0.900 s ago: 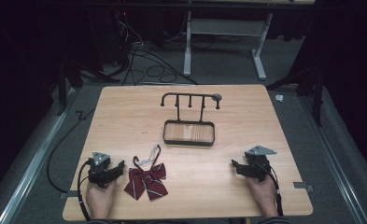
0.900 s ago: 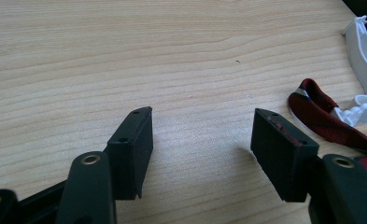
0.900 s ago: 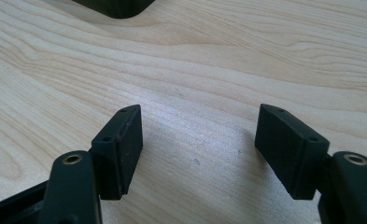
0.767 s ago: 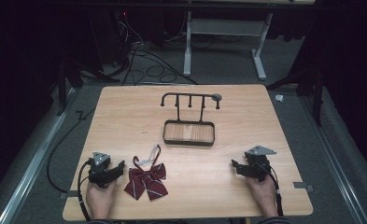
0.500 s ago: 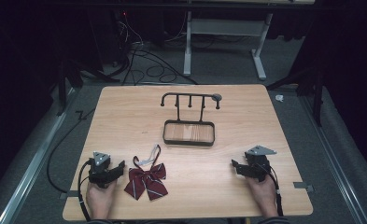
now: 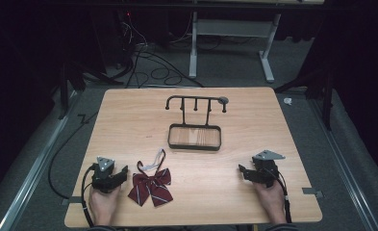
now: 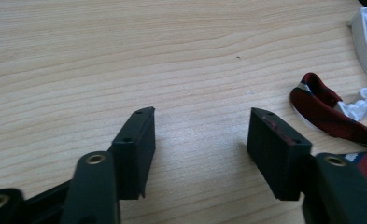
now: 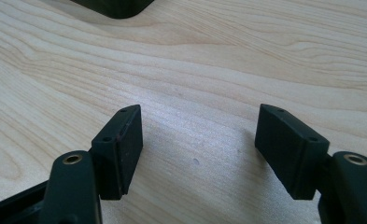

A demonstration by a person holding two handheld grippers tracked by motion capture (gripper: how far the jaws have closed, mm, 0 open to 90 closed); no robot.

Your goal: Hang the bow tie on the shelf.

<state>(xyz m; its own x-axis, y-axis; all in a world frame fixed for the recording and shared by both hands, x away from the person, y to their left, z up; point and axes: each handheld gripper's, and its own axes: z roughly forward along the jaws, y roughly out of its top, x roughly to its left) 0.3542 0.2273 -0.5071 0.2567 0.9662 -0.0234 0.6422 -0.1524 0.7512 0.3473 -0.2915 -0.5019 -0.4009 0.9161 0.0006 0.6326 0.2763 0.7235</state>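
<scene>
The dark red striped fabric bow tie (image 6: pixel 150 186) lies near the tabletop's (image 6: pixel 129 115) front edge, just beside the left gripper (image 6: pixel 120 174), fingers released; the right gripper (image 6: pixel 243 172), likewise released, rests well apart.

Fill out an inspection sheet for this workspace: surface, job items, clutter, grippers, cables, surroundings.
Surface: light wooden table, bare apart from the items below.
Job's things: dark red bow tie with white strap, lying flat near the front left edge; black hook rack with a wooden-floored tray base, standing upright mid-table, nothing hanging on it.
Clutter: nothing seen.
Grippers: left hand-held gripper resting beside the bow tie, jaws open, nothing between them; right hand-held gripper at front right, jaws open, holding nothing.
Cables: one trails from each gripper; loose black cables on the floor behind the table.
Surroundings: dark room, grey carpet, white desk frame beyond the table.
</scene>
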